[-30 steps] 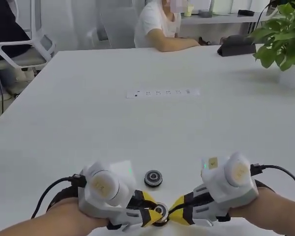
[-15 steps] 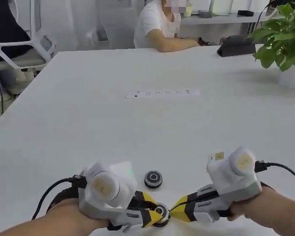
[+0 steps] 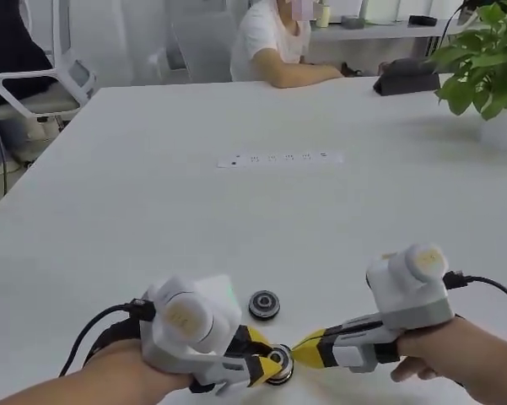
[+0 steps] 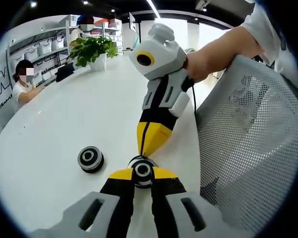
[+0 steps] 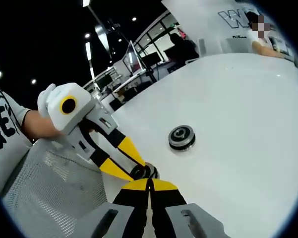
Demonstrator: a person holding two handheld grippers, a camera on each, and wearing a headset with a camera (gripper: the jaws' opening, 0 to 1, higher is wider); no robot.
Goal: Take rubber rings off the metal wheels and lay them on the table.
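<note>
The left gripper (image 3: 268, 368) had a rounded white plastic housing and black jaws ending in yellow wedge tips. It sat low in the head view, at the near edge of the smooth white table (image 3: 152, 211). Its jaws were clamped from both sides on a small metal wheel (image 3: 278, 363). In the left gripper view this wheel showed a shiny round hub ringed by a black rubber ring (image 4: 132, 164), which was on the wheel.

Just beyond it, a second wheel (image 3: 263, 305) lay flat on the table, apart from both grippers. It was a dark disc with a pale metal centre and a ridged black band around it.

To the right, the right gripper (image 3: 302, 359) had the same white shell and yellow tips and pointed in towards the held wheel. Its jaws were together, forming one narrow point that touched the wheel's rim. The contact was too small to tell whether any rubber was nipped between them.

At the far right corner stood a leafy green plant (image 3: 481, 59).
</note>
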